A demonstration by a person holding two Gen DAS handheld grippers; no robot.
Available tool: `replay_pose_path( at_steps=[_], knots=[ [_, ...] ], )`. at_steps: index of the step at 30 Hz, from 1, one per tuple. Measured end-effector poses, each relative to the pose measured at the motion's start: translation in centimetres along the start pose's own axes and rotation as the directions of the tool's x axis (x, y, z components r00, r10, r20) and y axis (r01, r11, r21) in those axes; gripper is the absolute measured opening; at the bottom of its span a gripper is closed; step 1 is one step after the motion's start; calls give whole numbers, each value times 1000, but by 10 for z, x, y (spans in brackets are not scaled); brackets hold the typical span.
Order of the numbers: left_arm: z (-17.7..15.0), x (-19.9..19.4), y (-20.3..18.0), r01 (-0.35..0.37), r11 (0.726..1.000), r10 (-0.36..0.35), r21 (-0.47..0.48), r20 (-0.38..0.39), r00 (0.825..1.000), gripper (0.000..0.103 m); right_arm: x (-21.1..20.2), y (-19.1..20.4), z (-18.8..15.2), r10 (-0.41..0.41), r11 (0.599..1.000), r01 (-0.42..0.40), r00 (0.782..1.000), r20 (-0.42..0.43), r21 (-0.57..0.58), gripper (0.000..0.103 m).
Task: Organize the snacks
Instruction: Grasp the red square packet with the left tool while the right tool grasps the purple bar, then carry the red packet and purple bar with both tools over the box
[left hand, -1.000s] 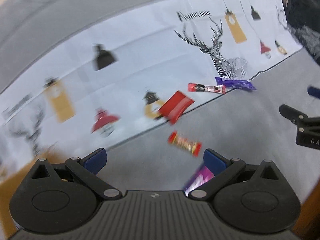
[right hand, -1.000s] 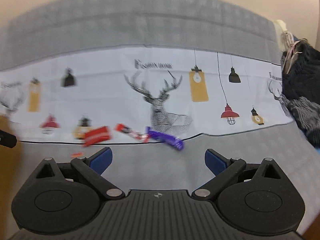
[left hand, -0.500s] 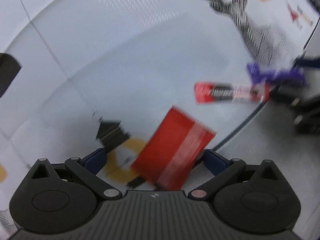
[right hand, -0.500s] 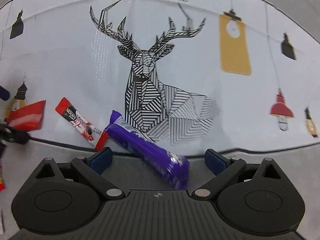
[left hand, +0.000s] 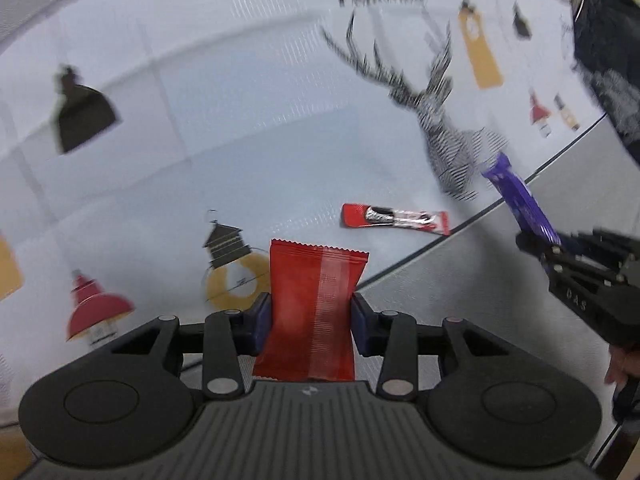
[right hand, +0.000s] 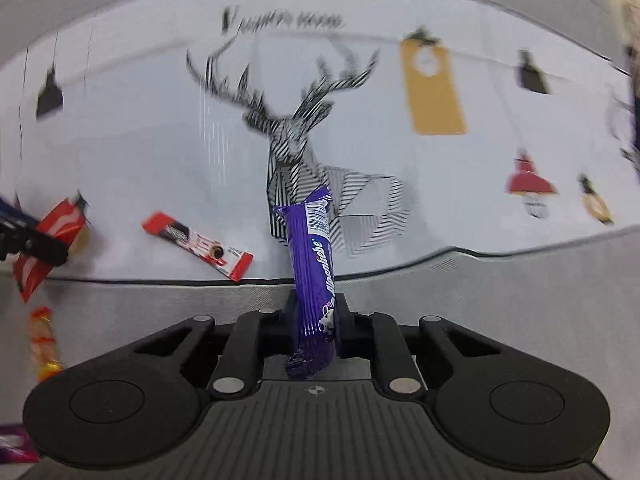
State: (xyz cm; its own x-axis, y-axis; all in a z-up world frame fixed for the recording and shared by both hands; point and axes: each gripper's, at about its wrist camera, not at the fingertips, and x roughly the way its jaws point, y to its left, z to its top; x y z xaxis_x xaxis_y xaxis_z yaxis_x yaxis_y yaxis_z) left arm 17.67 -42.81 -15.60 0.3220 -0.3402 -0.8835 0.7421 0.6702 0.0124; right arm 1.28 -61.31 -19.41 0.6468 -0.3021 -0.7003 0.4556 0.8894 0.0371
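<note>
Left wrist view: the left gripper [left hand: 311, 316] has its jaws closing on the red packet [left hand: 312, 312], pads pressing both sides, long axis running straight up the frame, crimped end on top. A red coffee stick [left hand: 394, 219] lies nearly crosswise at centre right, on the printed cloth [left hand: 240, 120] near its dark hem. Upper left is open cloth.

Right wrist view: the right gripper [right hand: 314, 318] is clamped tight on the purple bar [right hand: 314, 276], which points up, leaning slightly. Bare grey table [right hand: 500, 280] at lower right.

Glossy foil red packet [left hand: 312, 312], purple bar [right hand: 314, 276]
</note>
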Motion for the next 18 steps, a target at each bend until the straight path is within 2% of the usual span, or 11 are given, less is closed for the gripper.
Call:
replay_pose_path(
  at_steps=[4,7,12,18],
  knots=[
    [-26,-73,-2,-22,1000,23,-8,86,996,45,-71,12,-10,17,998,-22,997,74,64,16],
    [-65,-141,-4,-36,999,36,-3,156,987,46,-135,28,-22,83,988,-97,989,122,121,16],
    [-135,-225,-1,-41,998,50,-55,172,984,46,-229,79,-56,172,968,-197,972,158,157,16],
    [-227,-311,9,-120,986,141,-113,201,969,46,-314,158,-99,306,942,-320,943,129,104,16]
  ],
)
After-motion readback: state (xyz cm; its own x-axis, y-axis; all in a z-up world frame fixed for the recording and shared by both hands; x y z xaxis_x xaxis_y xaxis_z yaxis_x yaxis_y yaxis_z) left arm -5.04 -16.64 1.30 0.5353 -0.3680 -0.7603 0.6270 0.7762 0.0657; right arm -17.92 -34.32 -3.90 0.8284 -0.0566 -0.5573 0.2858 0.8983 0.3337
